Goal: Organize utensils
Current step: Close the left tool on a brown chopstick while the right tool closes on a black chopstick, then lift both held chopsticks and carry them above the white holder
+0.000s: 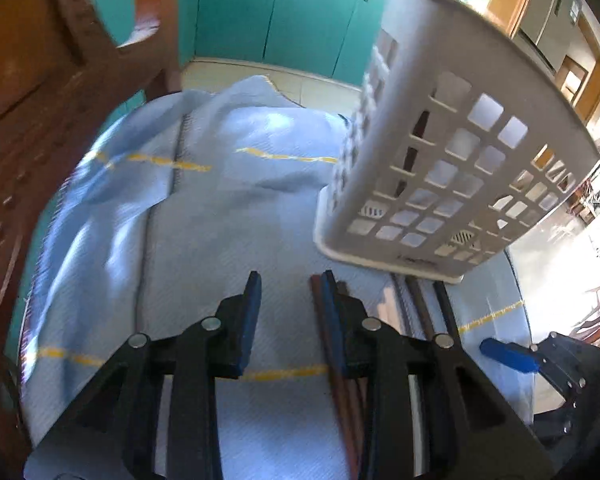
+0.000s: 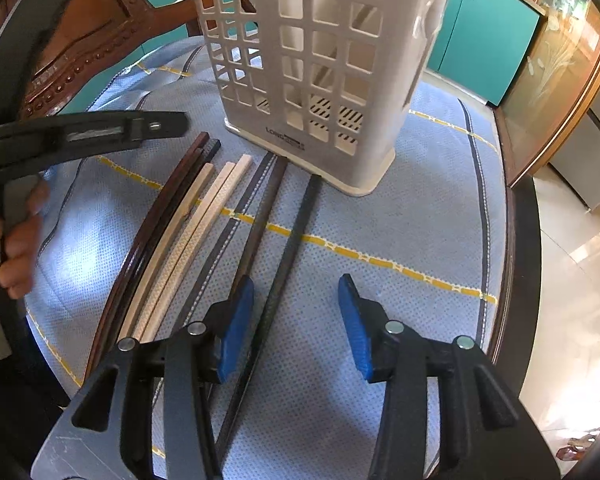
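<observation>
The left tongs (image 1: pixel 290 280) stand apart with nothing between them; brown chopsticks (image 1: pixel 336 360) lie against the outer side of their right finger. The right tongs (image 2: pixel 296 284) gape wide over a black chopstick (image 2: pixel 288 248) on the tabletop (image 2: pixel 420 216). The white basket (image 2: pixel 320 60) stands at twelve o'clock, bare cloth at three. Basket contents are unclear.
</observation>
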`<state>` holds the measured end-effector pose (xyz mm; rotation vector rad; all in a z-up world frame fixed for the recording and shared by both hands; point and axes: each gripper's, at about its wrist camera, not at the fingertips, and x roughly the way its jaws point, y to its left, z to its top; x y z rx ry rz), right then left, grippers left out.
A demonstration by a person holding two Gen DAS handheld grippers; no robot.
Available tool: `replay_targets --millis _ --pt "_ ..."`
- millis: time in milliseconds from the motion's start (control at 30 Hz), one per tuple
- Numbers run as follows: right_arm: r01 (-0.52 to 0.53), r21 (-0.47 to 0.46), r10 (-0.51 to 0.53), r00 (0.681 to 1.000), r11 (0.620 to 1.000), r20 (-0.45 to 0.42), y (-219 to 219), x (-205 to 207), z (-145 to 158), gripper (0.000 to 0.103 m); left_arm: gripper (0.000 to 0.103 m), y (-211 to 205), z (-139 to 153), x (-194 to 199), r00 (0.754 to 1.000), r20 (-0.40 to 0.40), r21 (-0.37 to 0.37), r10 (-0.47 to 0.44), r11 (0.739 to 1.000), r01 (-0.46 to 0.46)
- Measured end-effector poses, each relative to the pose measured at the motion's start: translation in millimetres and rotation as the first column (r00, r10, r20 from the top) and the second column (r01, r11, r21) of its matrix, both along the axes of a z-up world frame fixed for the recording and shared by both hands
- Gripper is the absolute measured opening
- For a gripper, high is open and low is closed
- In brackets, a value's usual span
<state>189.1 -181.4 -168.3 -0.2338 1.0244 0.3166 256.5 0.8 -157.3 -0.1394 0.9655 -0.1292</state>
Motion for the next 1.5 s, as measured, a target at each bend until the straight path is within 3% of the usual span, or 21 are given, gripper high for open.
replay_targets --millis 133,267,567,800,867,933,967,1133,1367,1500 --pt "0.0 0.002 0.0 1.0 1.0 0.004 -1 0 -1 0.05 0.032 -14 -12 2 0.999 -0.004 0.042 -0.037 0.998 0.037" --pt "0.005 0.002 -0.005 1.0 1.0 0.004 -5 1 -1 0.051 0.033 -18 -10 8 0.999 -0.036 0.141 -0.017 0.99 0.022" --pt "0.038 0.024 -0.038 0.999 0.999 0.006 -18 11 0 0.051 0.03 7 -8 -14 0.997 -0.067 0.116 -0.033 0.992 0.04" --pt "0.031 0.014 -0.031 0.999 0.999 0.045 0 15 -3 0.051 0.03 -11 -7 -35 0.993 -0.069 0.159 -0.093 0.982 0.103" --pt "0.022 0.024 -0.023 0.999 0.999 0.047 6 16 -3 0.044 0.029 -19 -6 -34 0.994 -0.066 0.163 -0.09 0.981 0.1" --pt "0.01 0.048 -0.012 0.999 0.999 0.03 9 17 -2 0.01 0.019 -21 -5 -36 0.993 -0.07 0.156 -0.093 0.982 0.103" --pt "0.009 0.064 -0.01 1.0 0.998 0.018 9 17 -2 0.01 0.013 -22 -6 -37 0.993 -0.073 0.152 -0.092 0.983 0.103" --pt "-0.009 0.139 0.007 1.0 0.99 0.01 1 11 4 0.006 0.007 -23 0 -47 0.995 -0.065 0.113 -0.078 0.99 0.085" --pt "-0.1 0.319 0.026 0.973 0.942 0.229 -41 -30 75 0.006 0.007 2 63 -83 0.988 0.117 0.07 -0.098 0.993 0.091" --pt "-0.139 0.46 0.006 0.96 0.877 0.279 -73 -54 105 0.006 0.007 3 120 -122 0.954 0.248 -0.018 -0.168 0.984 0.178"
